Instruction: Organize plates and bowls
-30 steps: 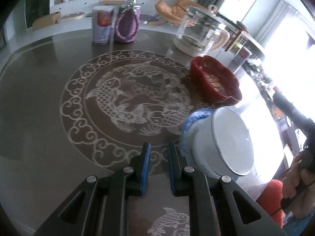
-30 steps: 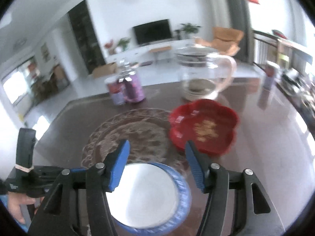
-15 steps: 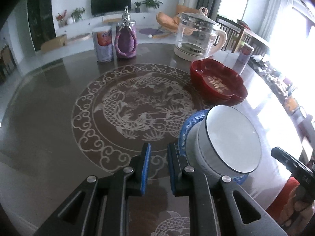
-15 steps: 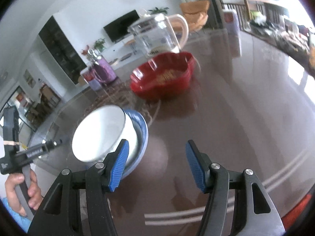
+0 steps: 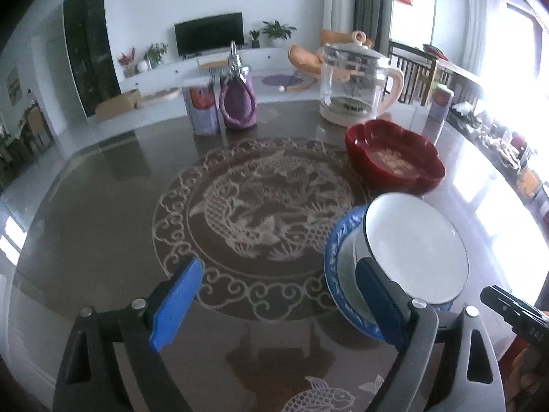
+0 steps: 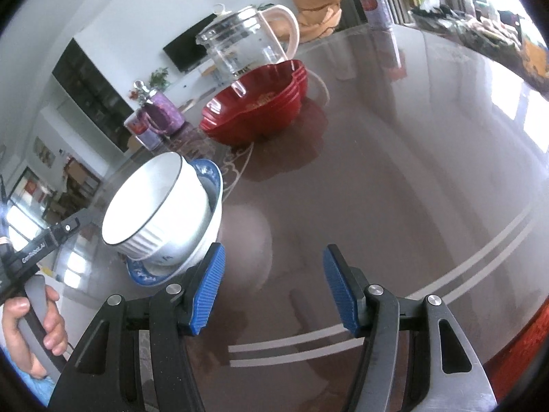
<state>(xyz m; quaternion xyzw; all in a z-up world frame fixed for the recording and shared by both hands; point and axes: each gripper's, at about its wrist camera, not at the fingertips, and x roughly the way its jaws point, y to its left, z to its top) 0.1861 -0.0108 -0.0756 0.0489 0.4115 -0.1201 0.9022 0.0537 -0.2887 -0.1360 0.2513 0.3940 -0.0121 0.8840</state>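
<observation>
A white bowl (image 5: 415,250) with a dark rim sits nested in a blue-patterned bowl (image 5: 334,250) on the dark table. My left gripper (image 5: 274,304) hangs low over the table just left of this stack. Its jaws are opening, with only table between them, and the right pad (image 5: 375,300) stands in front of the blue rim. In the right wrist view the white bowl (image 6: 151,199) and blue bowl (image 6: 209,178) rest on a blue plate (image 6: 140,274). My right gripper (image 6: 274,290) is open and empty, to the right of the stack.
A stack of red flower-shaped bowls (image 6: 257,110) stands behind the white bowl, with a glass kettle (image 5: 353,82) beyond. A can (image 5: 202,110) and a purple jar (image 5: 238,103) stand at the back. A hand (image 6: 31,322) grips the left tool. The table edge curves close on the right.
The left jaws went from shut to wide open. The right gripper sank and swung to the right of the bowl stack, which now lies off its left finger.
</observation>
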